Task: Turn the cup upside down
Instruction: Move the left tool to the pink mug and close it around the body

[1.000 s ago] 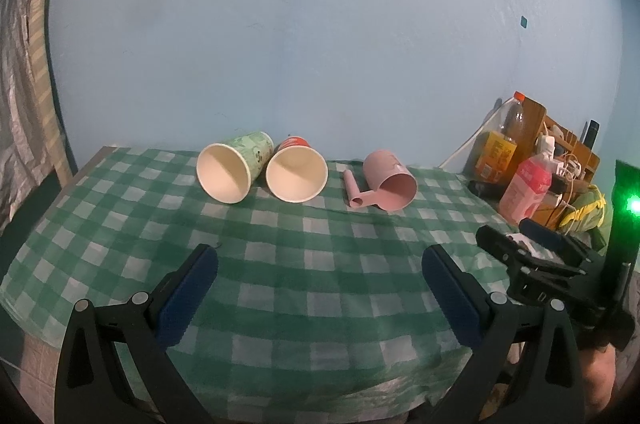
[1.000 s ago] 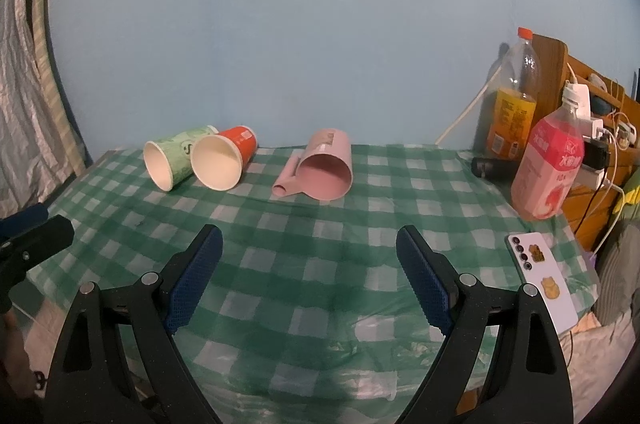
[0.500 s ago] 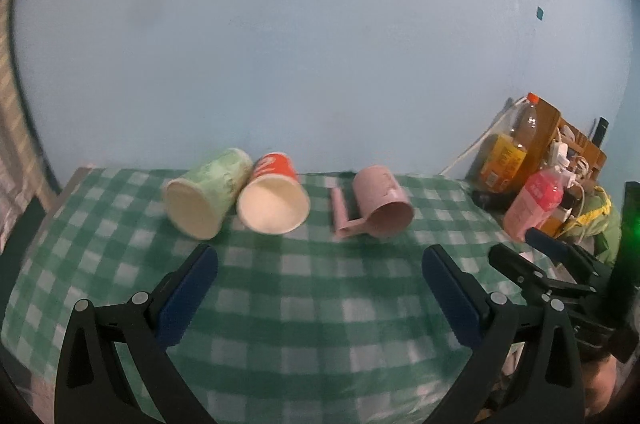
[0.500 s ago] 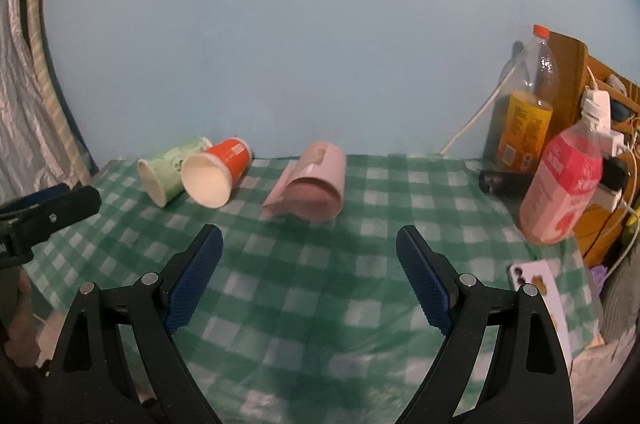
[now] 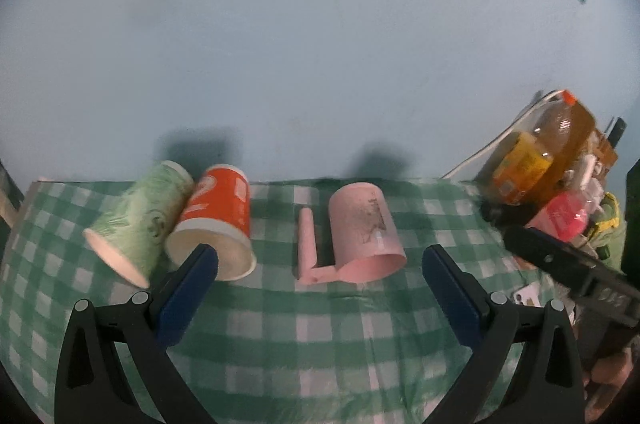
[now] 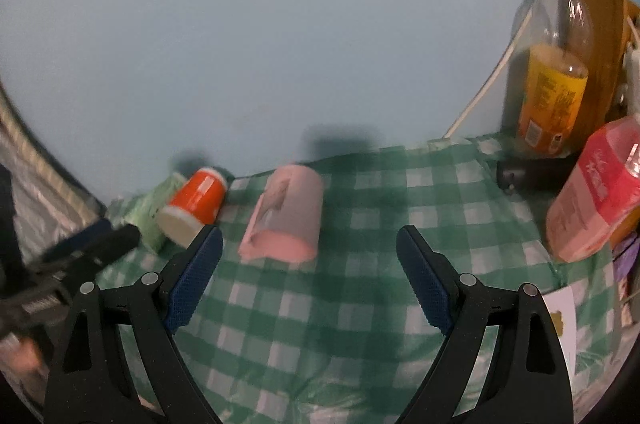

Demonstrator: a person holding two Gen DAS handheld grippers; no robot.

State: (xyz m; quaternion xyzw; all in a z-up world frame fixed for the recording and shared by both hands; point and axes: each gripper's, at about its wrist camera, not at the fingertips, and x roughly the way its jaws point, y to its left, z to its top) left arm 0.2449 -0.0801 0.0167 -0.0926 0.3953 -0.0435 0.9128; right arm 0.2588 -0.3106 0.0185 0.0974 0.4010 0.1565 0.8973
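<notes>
Three cups lie on their sides on the green checked tablecloth (image 5: pixel 320 336), mouths toward me: a green paper cup (image 5: pixel 138 220), an orange paper cup (image 5: pixel 216 224) touching it, and a pink handled mug (image 5: pixel 362 232). My left gripper (image 5: pixel 320 284) is open and empty, just short of the orange cup and the mug. My right gripper (image 6: pixel 310 264) is open and empty, with the pink mug (image 6: pixel 288 220) just beyond its jaws. The orange cup (image 6: pixel 194 202) and green cup (image 6: pixel 158 212) lie left of it. Each gripper shows in the other's view.
At the right stand an orange-drink bottle (image 6: pixel 554 72), a pink bottle (image 6: pixel 596 192) and a dark object (image 6: pixel 528 176) near a wooden rack with cables. A white phone (image 6: pixel 562 320) lies at the right table edge. The blue wall is close behind the cups.
Both grippers have moved forward toward the cups, which now look larger and nearer. The cups have not moved. Both grippers stay open.
</notes>
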